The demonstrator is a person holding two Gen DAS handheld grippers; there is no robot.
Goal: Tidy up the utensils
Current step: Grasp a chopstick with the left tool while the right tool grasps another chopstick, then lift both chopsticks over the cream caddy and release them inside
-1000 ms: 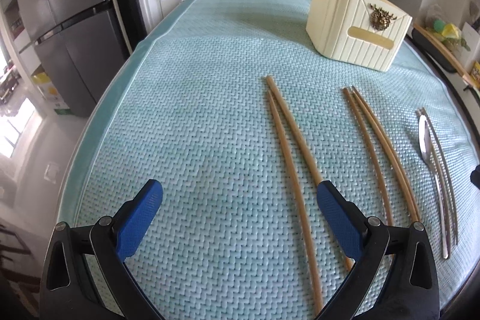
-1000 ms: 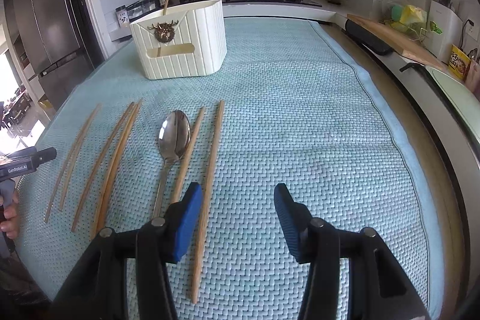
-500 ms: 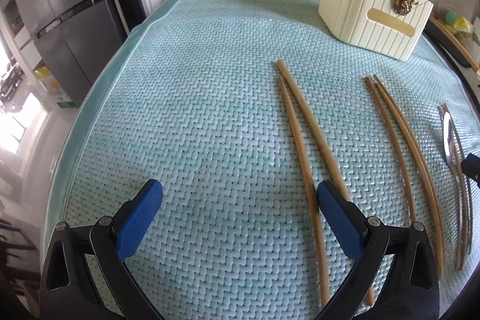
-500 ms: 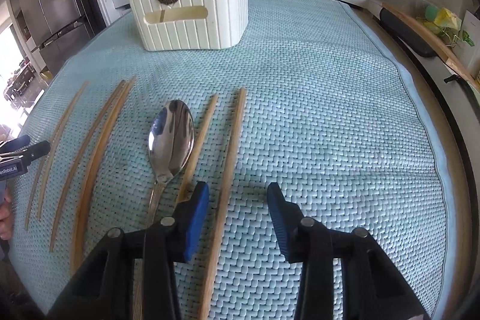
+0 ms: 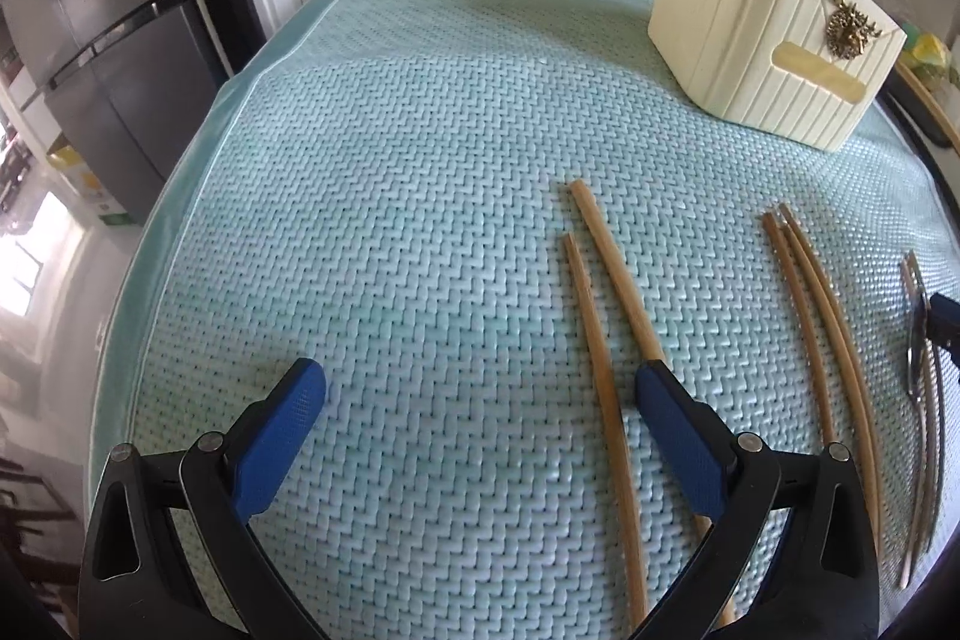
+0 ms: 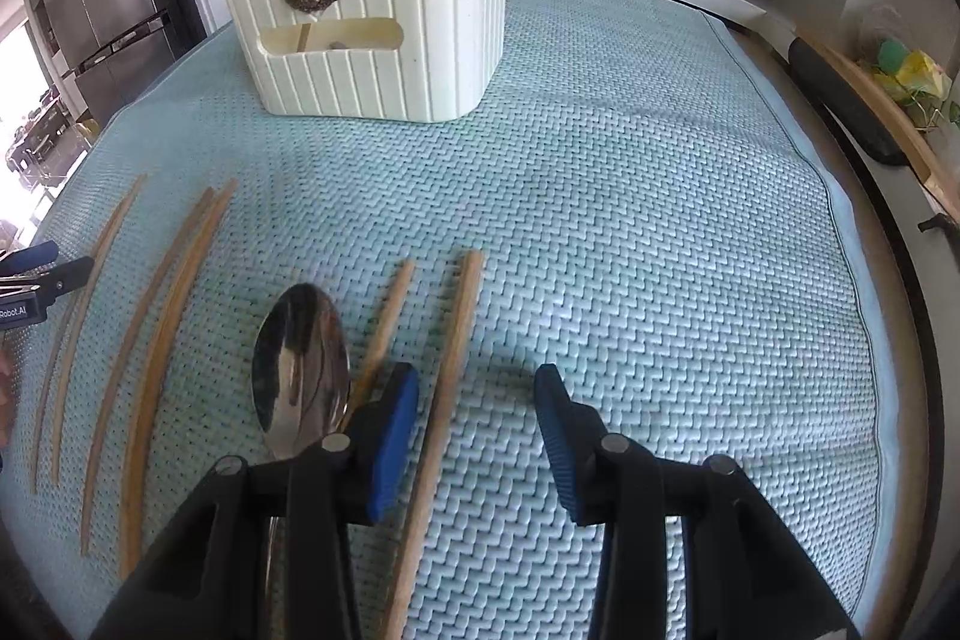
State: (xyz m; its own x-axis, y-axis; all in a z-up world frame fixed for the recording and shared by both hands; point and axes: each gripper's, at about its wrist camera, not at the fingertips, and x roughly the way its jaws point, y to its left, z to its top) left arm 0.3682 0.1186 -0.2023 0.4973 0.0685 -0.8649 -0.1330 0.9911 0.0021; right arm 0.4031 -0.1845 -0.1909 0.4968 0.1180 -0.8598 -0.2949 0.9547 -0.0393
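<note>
**Right tongs straddling one chopstick, nothing gripped**

Your right gripper stands partly open, pads clear of the chopstick that runs between them at lower centre; no contact yet. Your left gripper is wide and empty; one chopstick of the left pair lies between its fingers. The spoon lies just left of the right tongs. The cream holder sits upper left. Judgement: the sticks are light, stiff, thin, likely to roll; pinch mid-shaft, square to the pads; the polished spoon looks slippery, so take its handle.
</note>
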